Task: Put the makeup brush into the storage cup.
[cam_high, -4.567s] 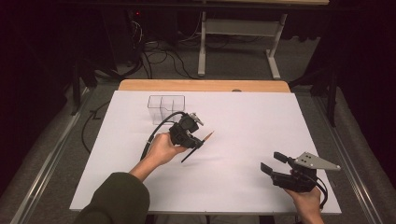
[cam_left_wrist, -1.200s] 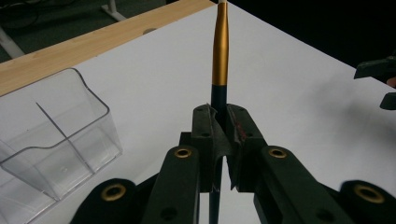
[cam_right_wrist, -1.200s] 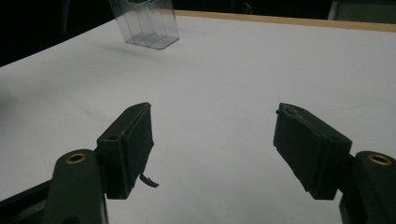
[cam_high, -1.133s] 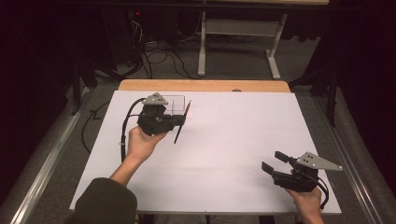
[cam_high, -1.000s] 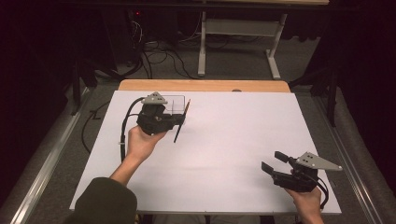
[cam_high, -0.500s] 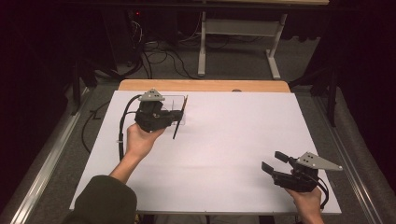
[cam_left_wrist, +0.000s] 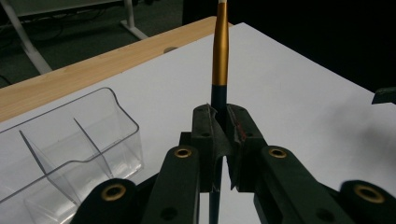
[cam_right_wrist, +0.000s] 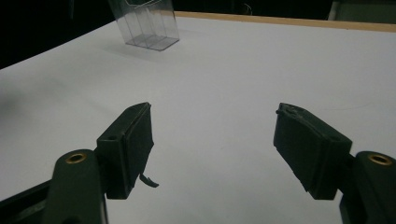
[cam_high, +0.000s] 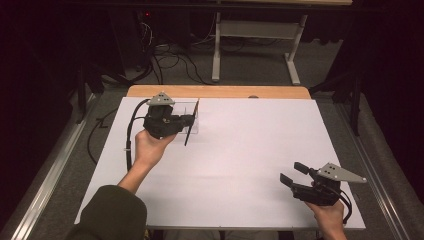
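Note:
My left gripper (cam_high: 187, 121) is shut on a thin dark brush with a gold ferrule (cam_left_wrist: 220, 51), held in the air beside a clear plastic organiser (cam_high: 193, 107) at the table's back left. In the left gripper view the brush (cam_left_wrist: 217, 98) runs up between the closed pads (cam_left_wrist: 205, 135), and the organiser (cam_left_wrist: 70, 158) with its dividers lies to the left. Near the front right corner my right gripper (cam_high: 291, 174) rests low over the white table (cam_high: 250, 145). Its jaws stand wide apart with nothing between them (cam_right_wrist: 212, 149).
The table has a wooden strip (cam_high: 220, 92) along its far edge. In the right gripper view the clear organiser (cam_right_wrist: 145, 25) stands far off at the top left. Beyond the table are a dark floor, cables and a white desk frame (cam_high: 255, 45).
The left gripper has carried the brush from the table's middle back and left to the organiser, then crept a little farther back in the last second. The right gripper has stayed put.

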A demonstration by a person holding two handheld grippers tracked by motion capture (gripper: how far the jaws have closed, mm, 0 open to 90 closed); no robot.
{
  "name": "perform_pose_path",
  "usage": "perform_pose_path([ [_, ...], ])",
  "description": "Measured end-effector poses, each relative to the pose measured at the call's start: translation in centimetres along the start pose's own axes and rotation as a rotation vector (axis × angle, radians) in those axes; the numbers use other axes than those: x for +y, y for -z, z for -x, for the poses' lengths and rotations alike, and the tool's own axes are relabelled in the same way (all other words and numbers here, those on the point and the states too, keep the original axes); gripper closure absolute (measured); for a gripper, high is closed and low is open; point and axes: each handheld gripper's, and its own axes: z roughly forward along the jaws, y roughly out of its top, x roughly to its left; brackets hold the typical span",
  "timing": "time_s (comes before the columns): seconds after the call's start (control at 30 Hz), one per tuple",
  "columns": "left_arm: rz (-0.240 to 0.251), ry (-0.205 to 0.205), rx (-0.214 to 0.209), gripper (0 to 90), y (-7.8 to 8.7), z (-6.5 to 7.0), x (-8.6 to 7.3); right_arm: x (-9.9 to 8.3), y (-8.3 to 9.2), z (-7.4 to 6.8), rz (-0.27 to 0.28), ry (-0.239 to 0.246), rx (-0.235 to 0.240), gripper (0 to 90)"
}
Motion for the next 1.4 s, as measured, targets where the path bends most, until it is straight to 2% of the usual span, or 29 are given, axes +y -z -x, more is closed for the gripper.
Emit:
perform_pose_path([
  [0.5,0.019,0.018,0.020,82.2,0.2,-0.7,0.3,0.0,0.0,0.1,0.005,0.000,-0.001,29.7],
  [0.83,0.036,0.031,0.044,82.2,0.0,-1.1,0.4,0.0,0.1,0.1,0.006,-0.005,-0.003,29.7],
  [0.87,0.034,0.023,0.052,82.2,0.0,-1.3,0.4,0.0,0.1,0.1,0.006,-0.005,-0.002,29.8],
  [1.0,0.038,0.040,0.057,82.2,-0.1,-1.5,0.4,0.0,0.0,0.0,0.004,0.001,-0.001,29.7],
  [1.4,0.041,0.054,0.086,82.2,-0.4,-2.4,0.4,0.0,0.0,0.1,0.003,0.000,-0.001,29.7],
])
